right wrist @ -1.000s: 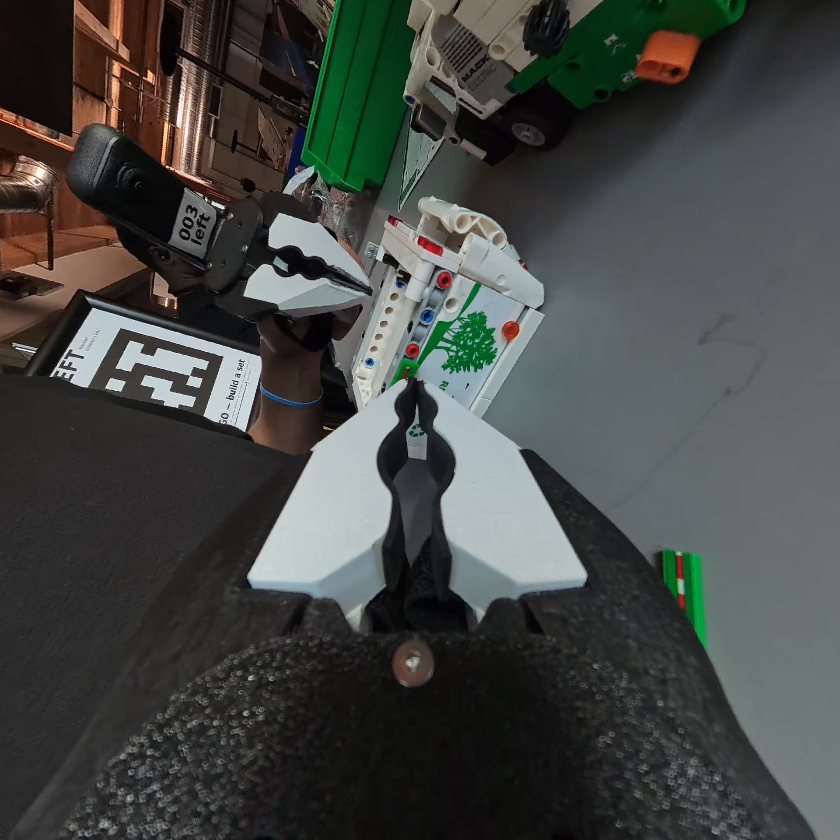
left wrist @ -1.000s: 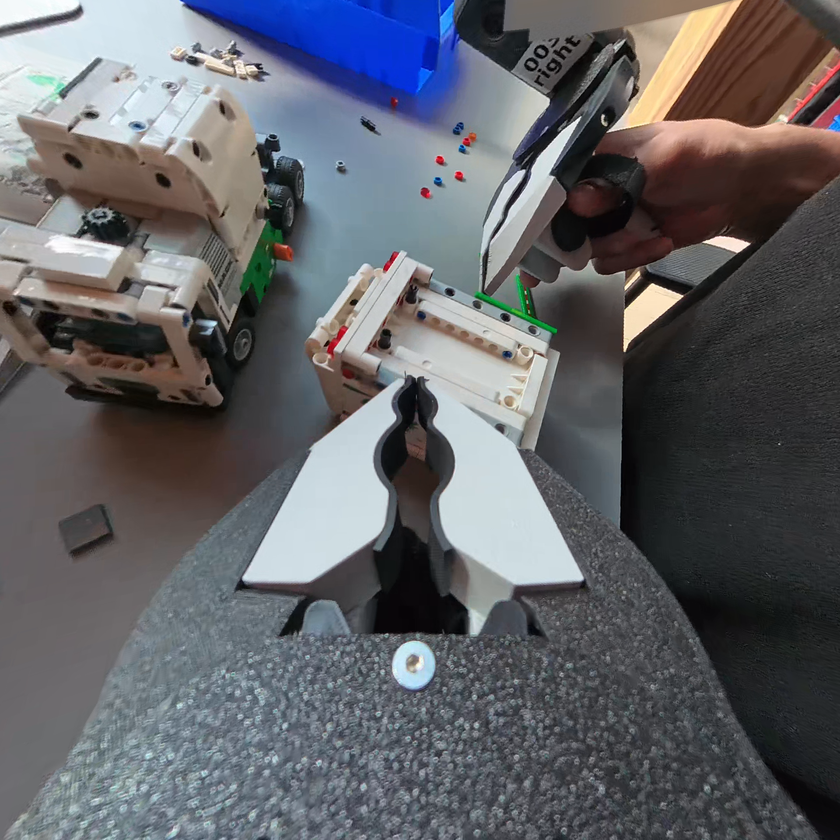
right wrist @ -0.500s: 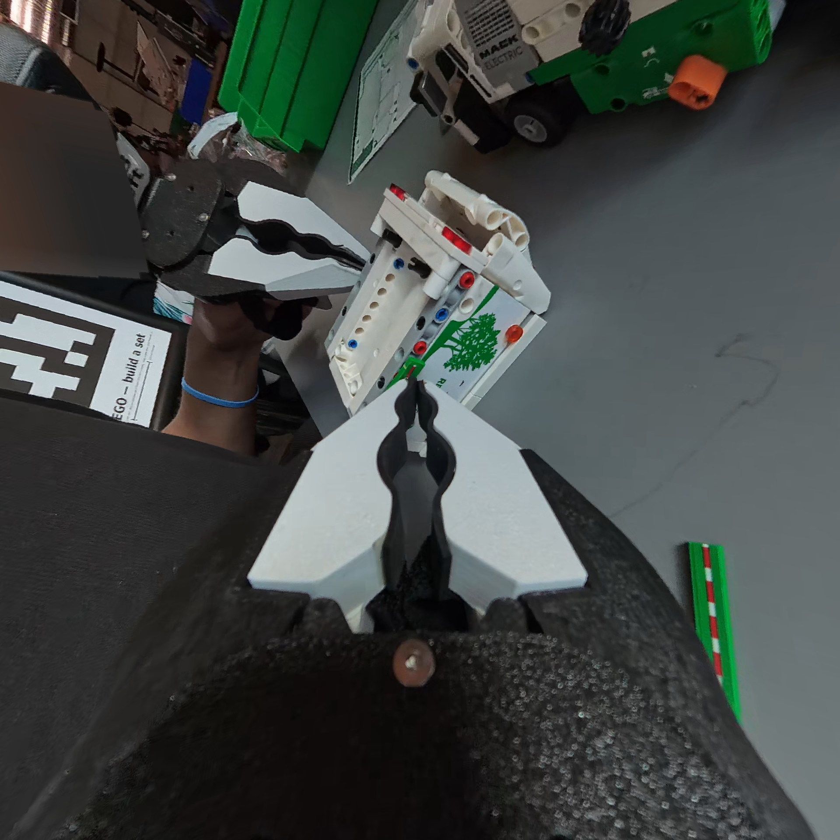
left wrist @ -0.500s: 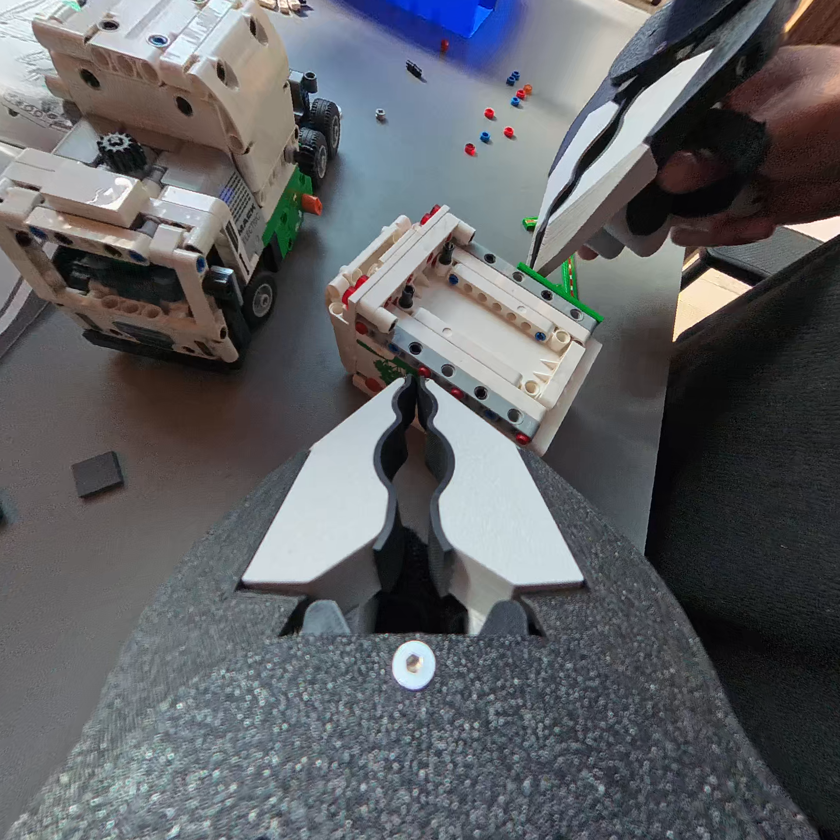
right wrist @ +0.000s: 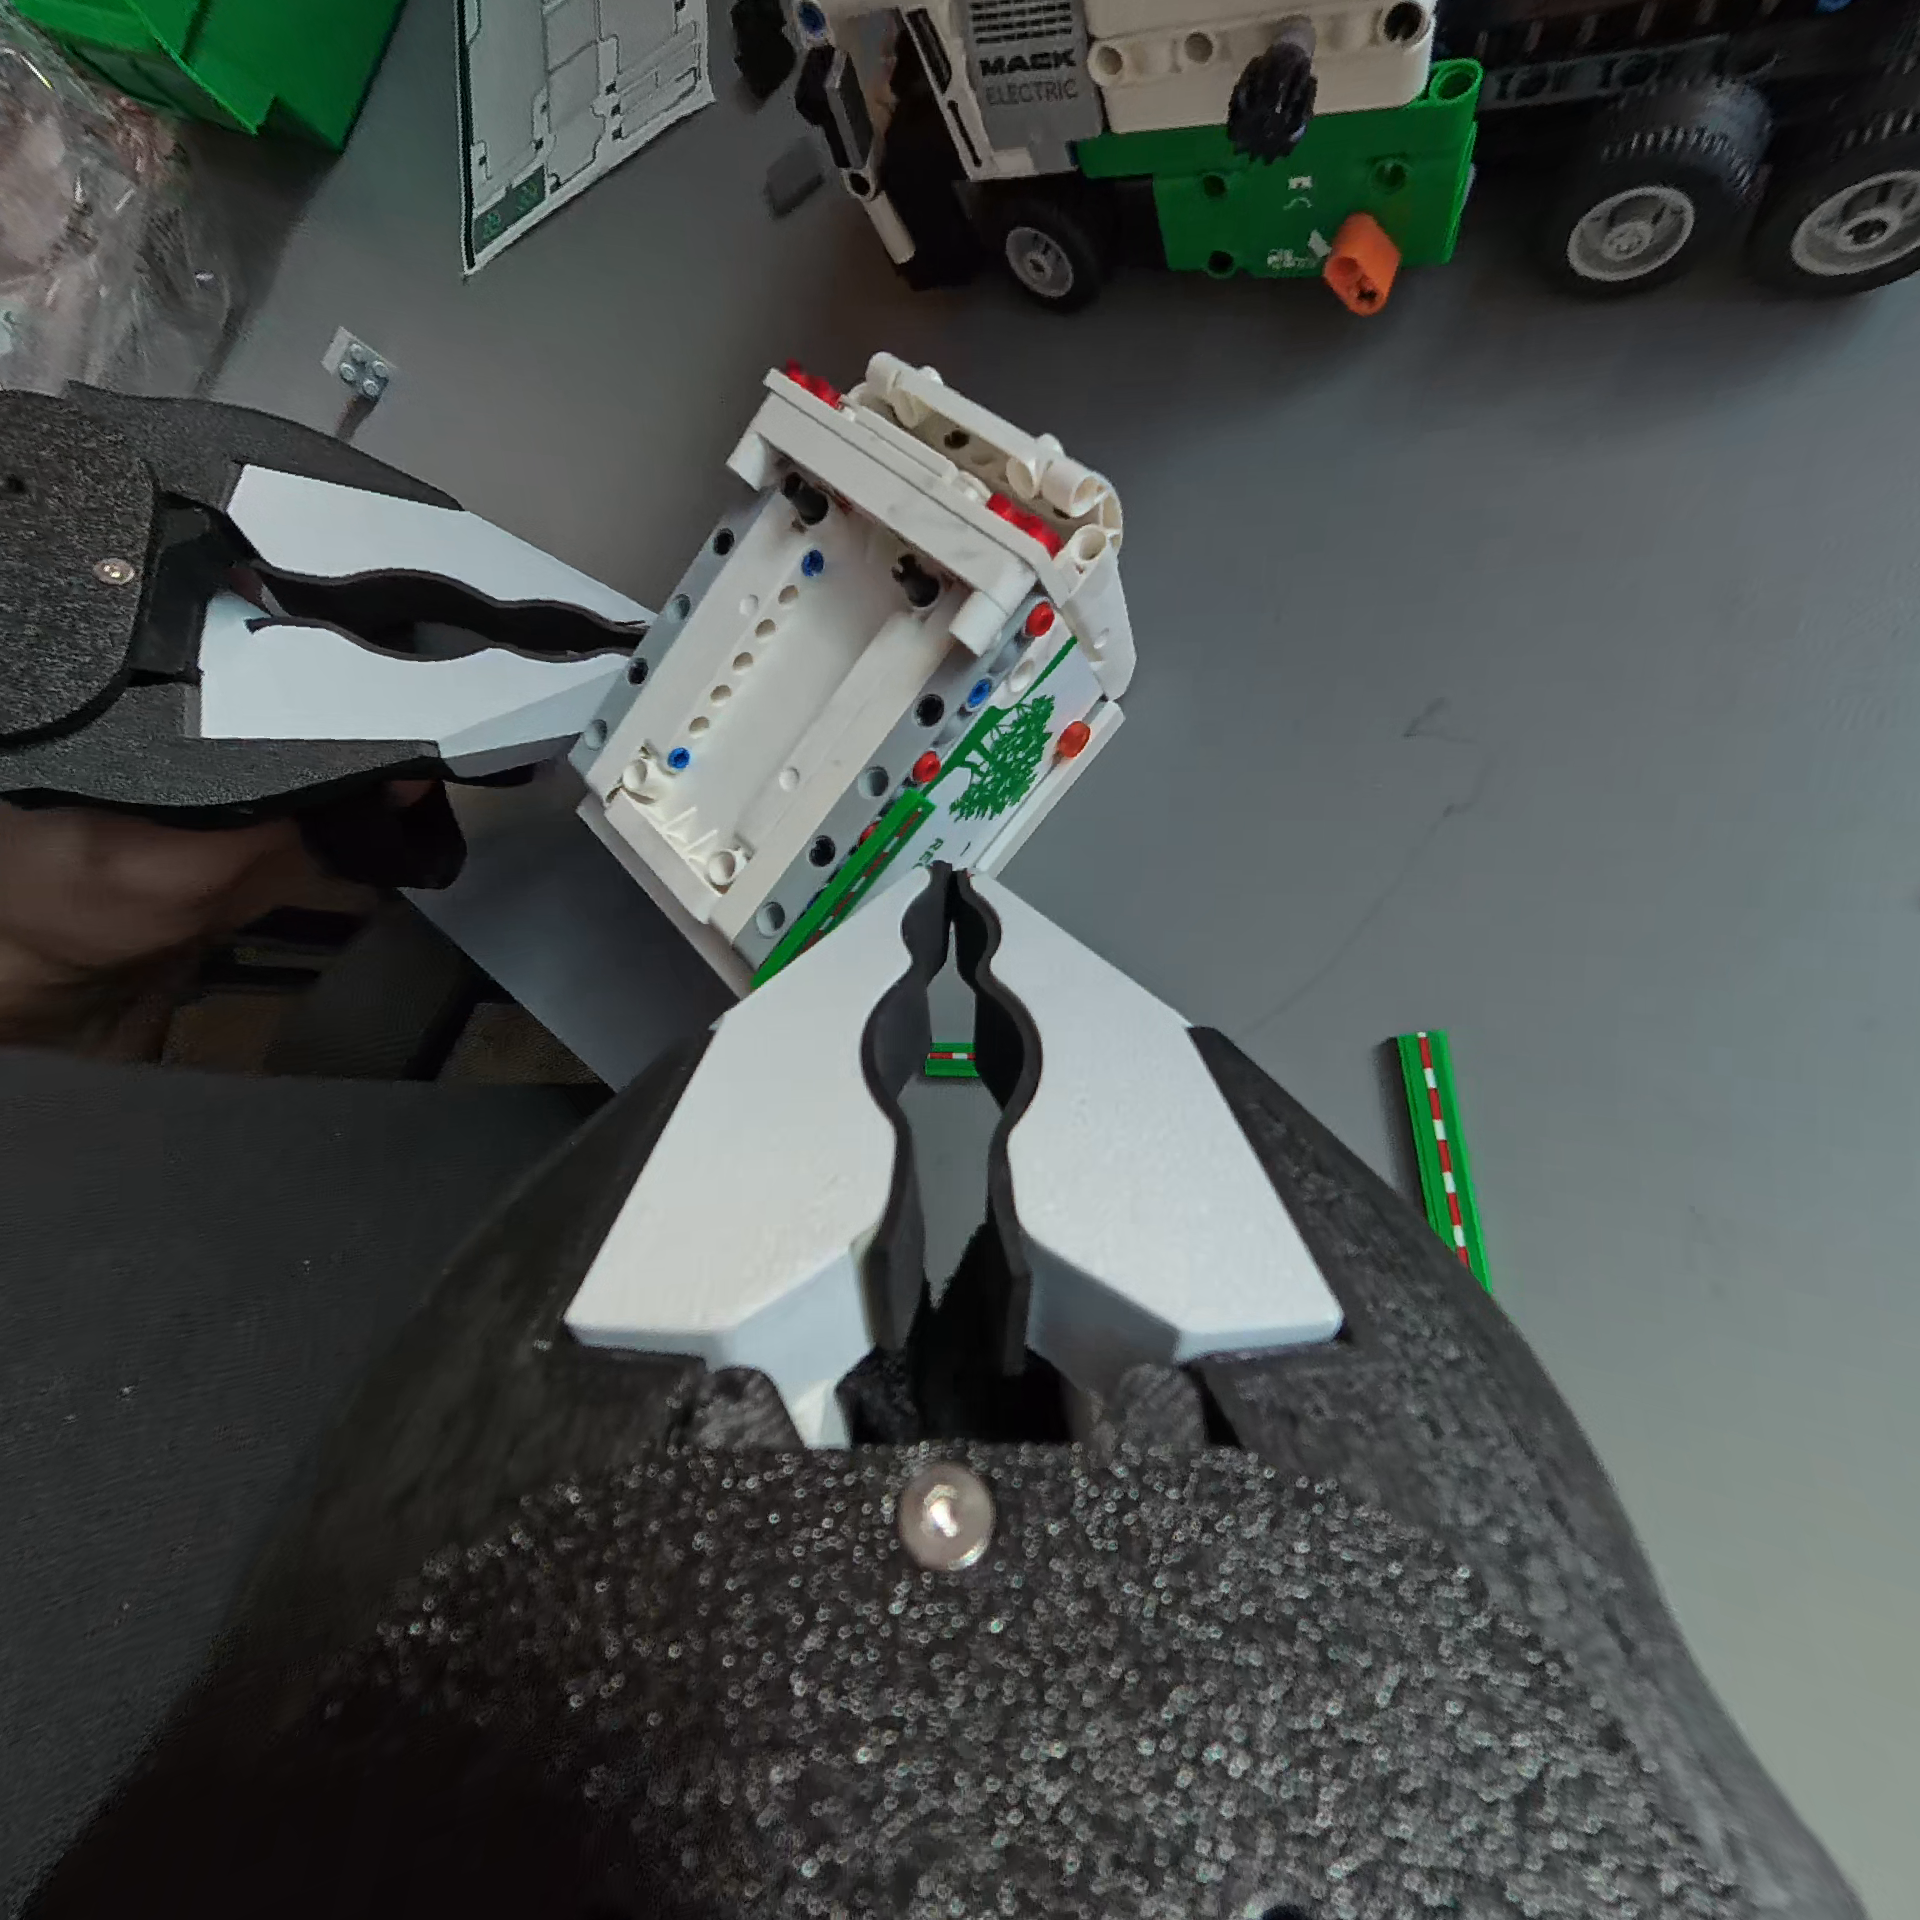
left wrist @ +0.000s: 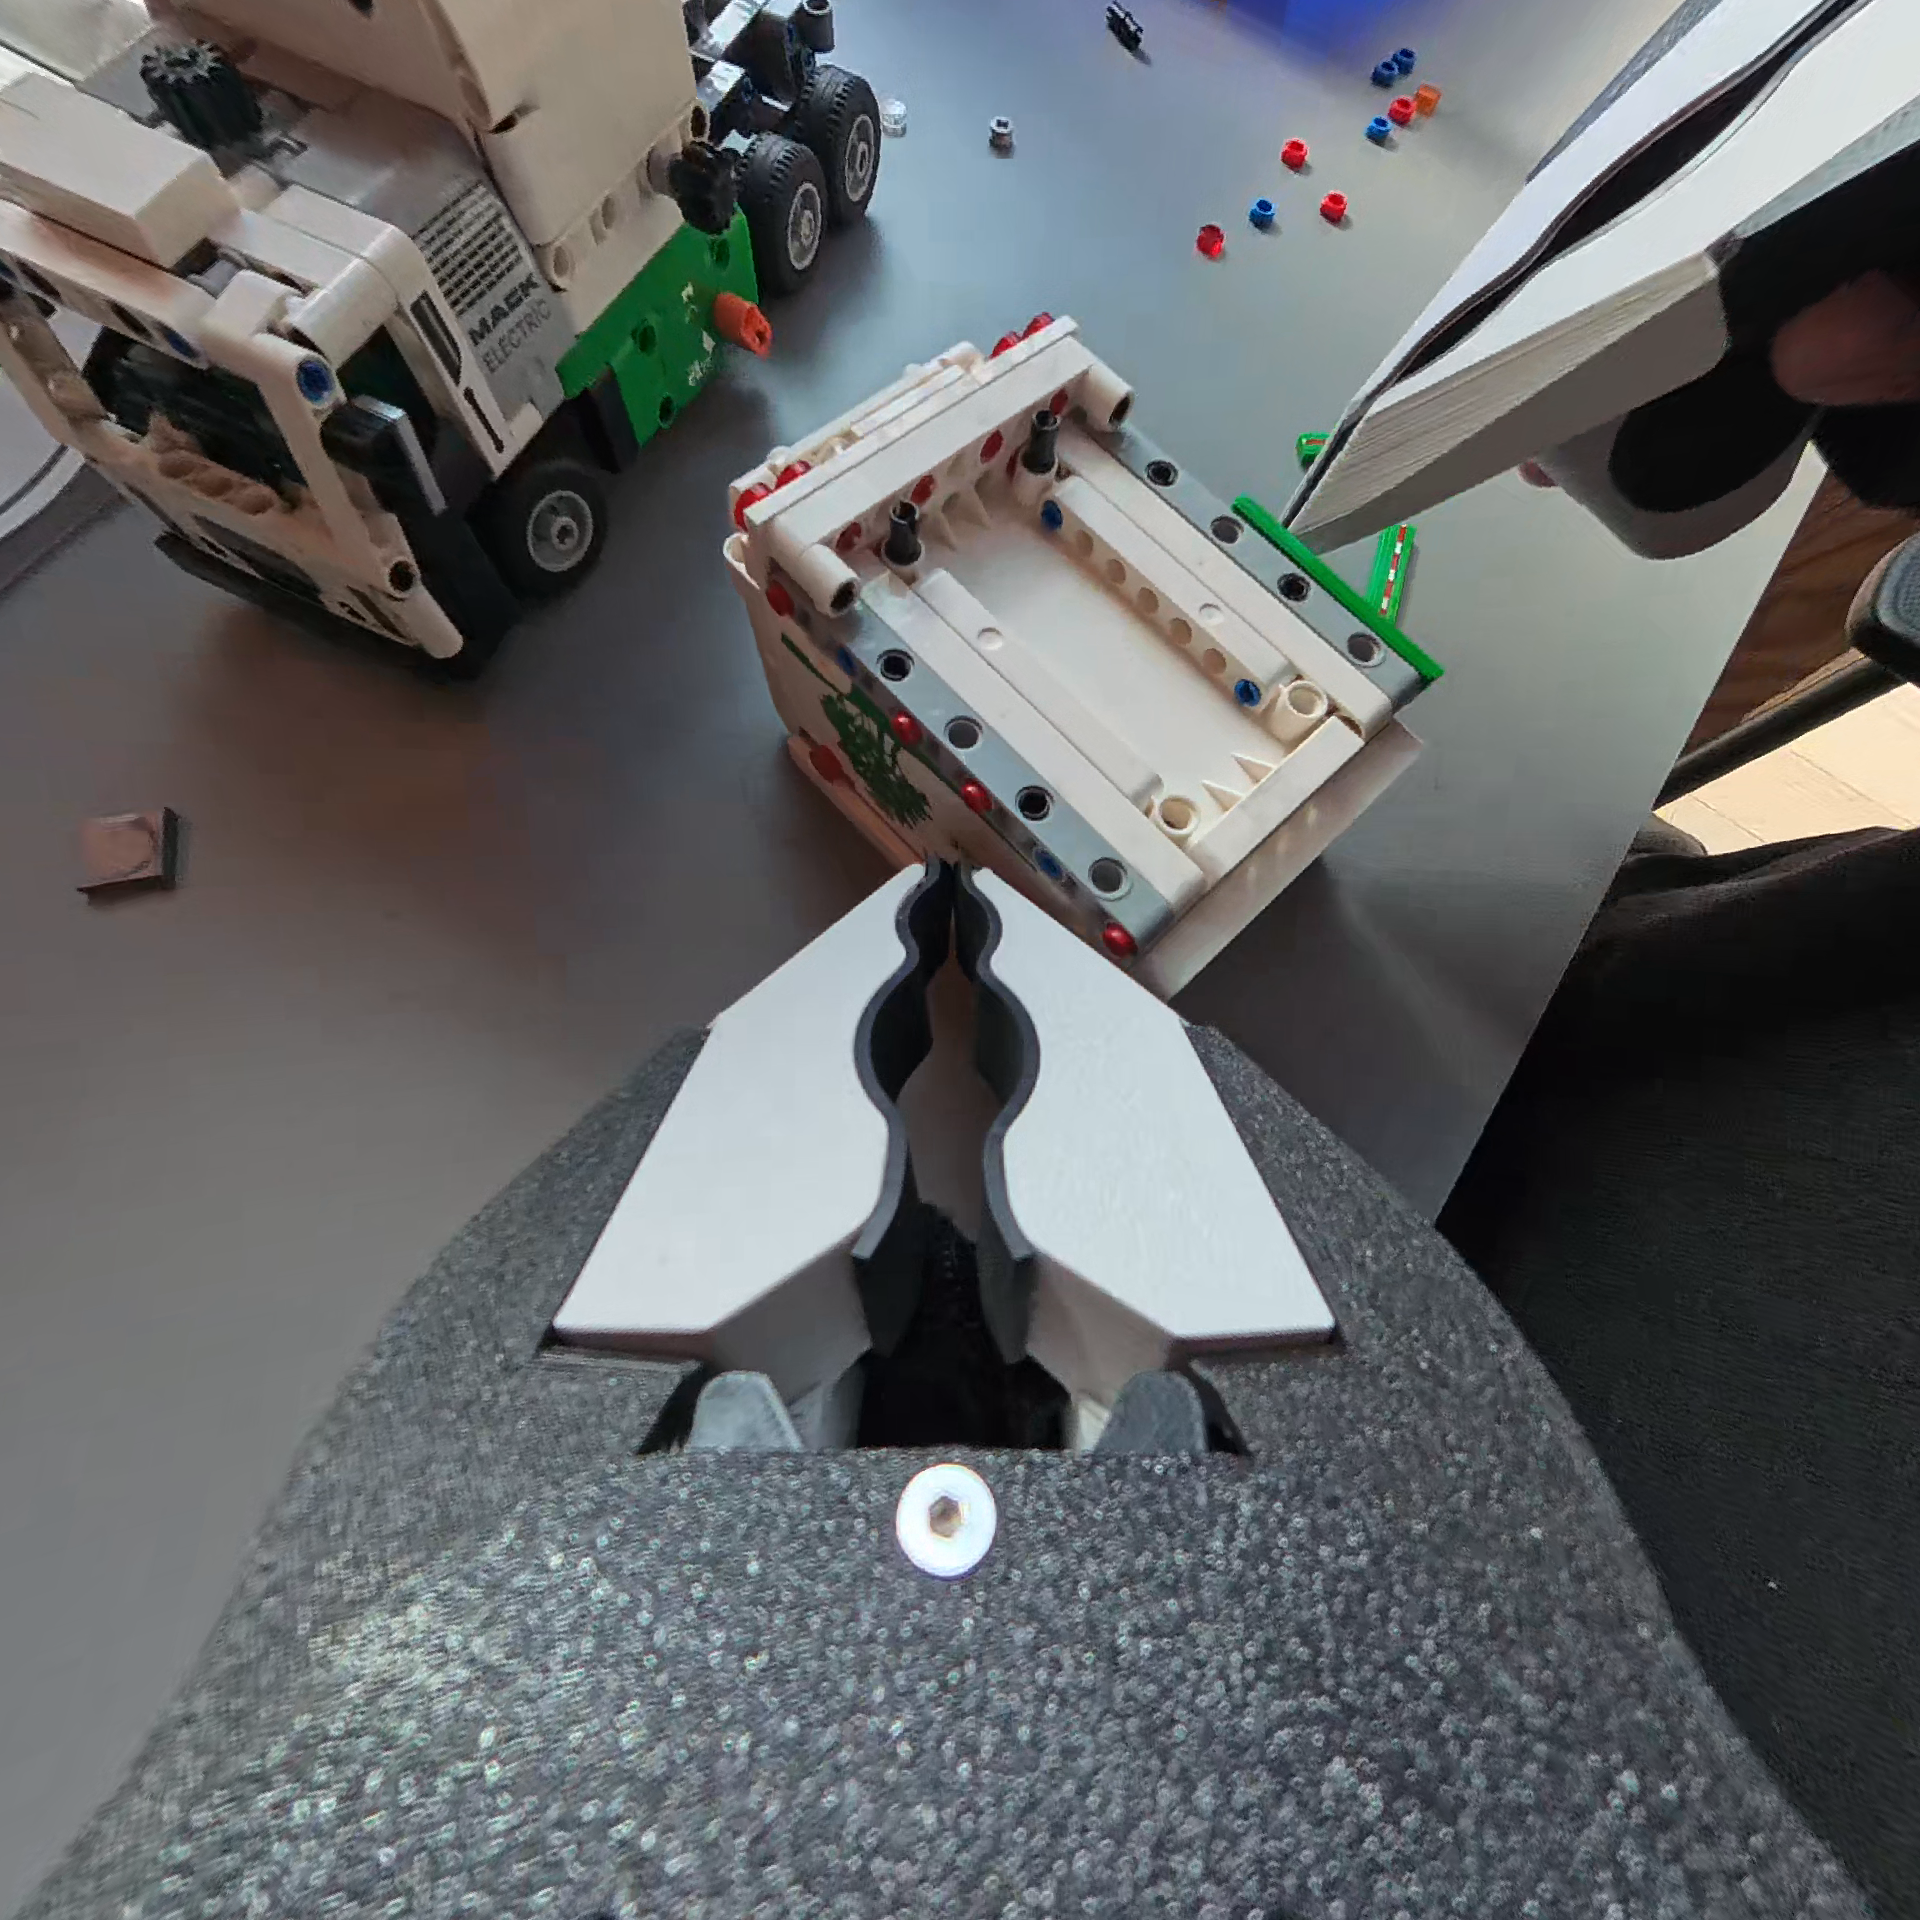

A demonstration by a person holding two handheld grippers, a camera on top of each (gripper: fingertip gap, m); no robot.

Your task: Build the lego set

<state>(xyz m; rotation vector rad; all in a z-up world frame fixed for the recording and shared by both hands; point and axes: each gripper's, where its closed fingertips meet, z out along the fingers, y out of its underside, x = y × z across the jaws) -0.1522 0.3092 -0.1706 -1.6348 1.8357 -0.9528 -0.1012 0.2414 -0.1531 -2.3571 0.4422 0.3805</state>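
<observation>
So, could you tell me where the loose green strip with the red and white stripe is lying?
In the right wrist view the green strip lies flat on the grey table, right of the right gripper.

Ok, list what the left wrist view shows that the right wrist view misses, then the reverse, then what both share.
Left wrist view only: small loose red and blue round pins scattered on the dark table, and a flat dark square tile.

Right wrist view only: a green plastic bin, a printed instruction sheet, and a green strip with red-white stripes lying alone.

Both: the white box-shaped lego body with a green tree print, and the white and green lego truck.
</observation>
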